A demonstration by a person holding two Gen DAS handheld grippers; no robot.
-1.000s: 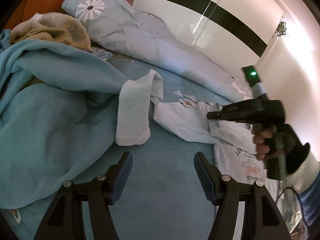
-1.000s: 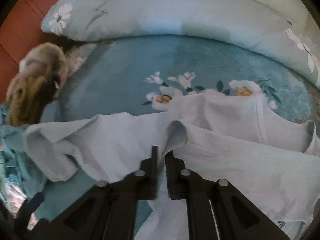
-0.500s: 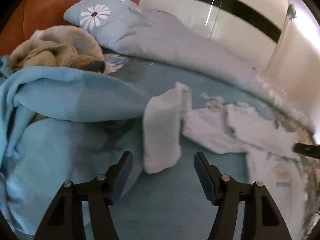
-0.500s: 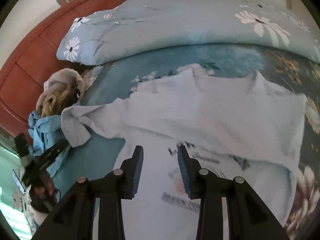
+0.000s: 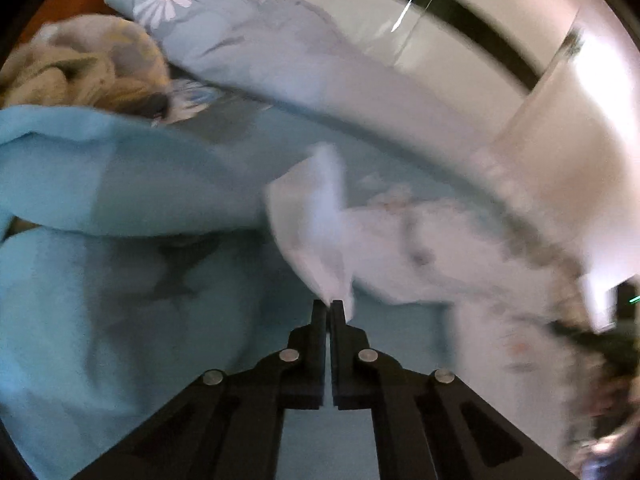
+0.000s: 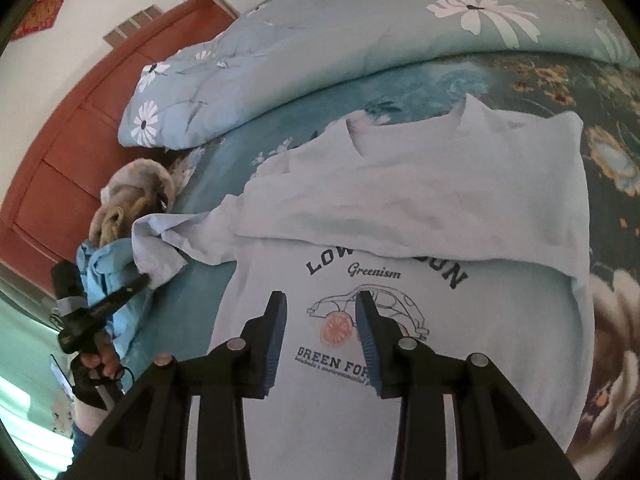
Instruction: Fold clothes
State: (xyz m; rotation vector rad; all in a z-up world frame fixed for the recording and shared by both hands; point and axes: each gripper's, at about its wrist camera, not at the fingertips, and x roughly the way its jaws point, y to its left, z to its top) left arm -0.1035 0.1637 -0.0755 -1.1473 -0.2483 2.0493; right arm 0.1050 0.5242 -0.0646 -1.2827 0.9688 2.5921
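**One white T-shirt on the bed, its sleeve end pinched by the left hand-held gripper**

A single white T-shirt (image 6: 400,360) lies on the bed (image 6: 312,120), chest print facing up, with its upper part folded down over the top line of the lettering. One long sleeve (image 6: 168,240) trails away from the body toward a bunched light-blue garment (image 6: 108,280) at the side of the bed. That makes two garments that can be told apart as clothes; a third heap, a beige bundle (image 6: 132,196), sits just beyond the blue one near the red-brown headboard (image 6: 60,152), and what it is cannot be told.

There are two hand-held grippers. The left hand-held gripper (image 5: 331,306) has its two jaws brought fully together, and the end of the white sleeve (image 5: 316,232) is caught at their tips; this view is blurred, so how much cloth lies between the pads cannot be made out. In the right wrist view the same tool (image 6: 124,296) appears at the far left, held by one hand (image 6: 96,360), its tips at the sleeve end.

The right hand-held gripper (image 6: 320,308) stands partly open above the printed chest of the shirt, its two blue-padded fingers (image 6: 276,340) apart with nothing between them.

One rolled floral quilt (image 6: 360,52) runs along the far side of the bed, printed with white daisies. A pale wardrobe (image 5: 460,52) with one dark band stands behind it.
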